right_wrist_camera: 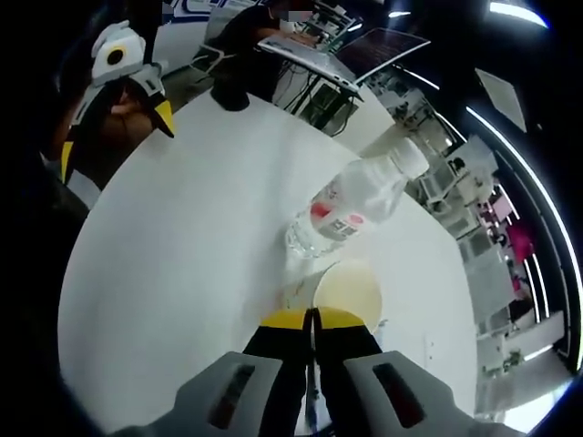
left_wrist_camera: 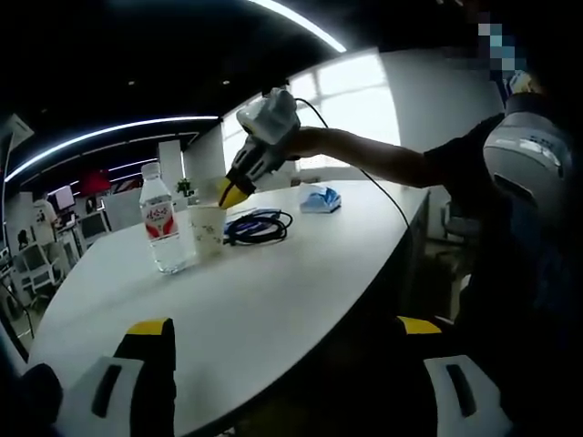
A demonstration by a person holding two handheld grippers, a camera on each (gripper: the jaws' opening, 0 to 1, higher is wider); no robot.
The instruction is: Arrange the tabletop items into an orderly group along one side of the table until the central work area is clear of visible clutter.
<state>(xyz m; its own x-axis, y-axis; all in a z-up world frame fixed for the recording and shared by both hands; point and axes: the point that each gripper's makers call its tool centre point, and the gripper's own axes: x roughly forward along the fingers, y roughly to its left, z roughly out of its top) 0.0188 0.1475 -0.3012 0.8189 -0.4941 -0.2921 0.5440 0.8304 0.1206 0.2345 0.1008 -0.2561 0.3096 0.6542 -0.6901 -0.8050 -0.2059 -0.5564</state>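
Clear ribbed plastic forms the water bottle (left_wrist_camera: pixel 161 223), upright with a red label, just beside the paper cup (left_wrist_camera: pixel 207 229) on the smooth white table (left_wrist_camera: pixel 301 291). We pinch our right gripper (left_wrist_camera: pixel 231 193) closed on the cup's rim; our left gripper (left_wrist_camera: pixel 284 341) is spread open. A coiled black cable (left_wrist_camera: pixel 259 225) lies nearby.

The tabletop (left_wrist_camera: pixel 273 300) is smooth white laminate with a soft sheen, at the centre of both views. The water bottle (left_wrist_camera: pixel 162 228) at left centre of the left gripper view is clear glossy plastic with a printed red-and-white label. Beside it the cup (left_wrist_camera: pixel 207 232) looks like matt white paper. The cable coil (left_wrist_camera: pixel 258 226) is black with a rubbery look. The right gripper (right_wrist_camera: pixel 312 319) at the bottom of its view has matt grey plastic bodies and yellow-tipped black fingers (right_wrist_camera: pixel 285 320).
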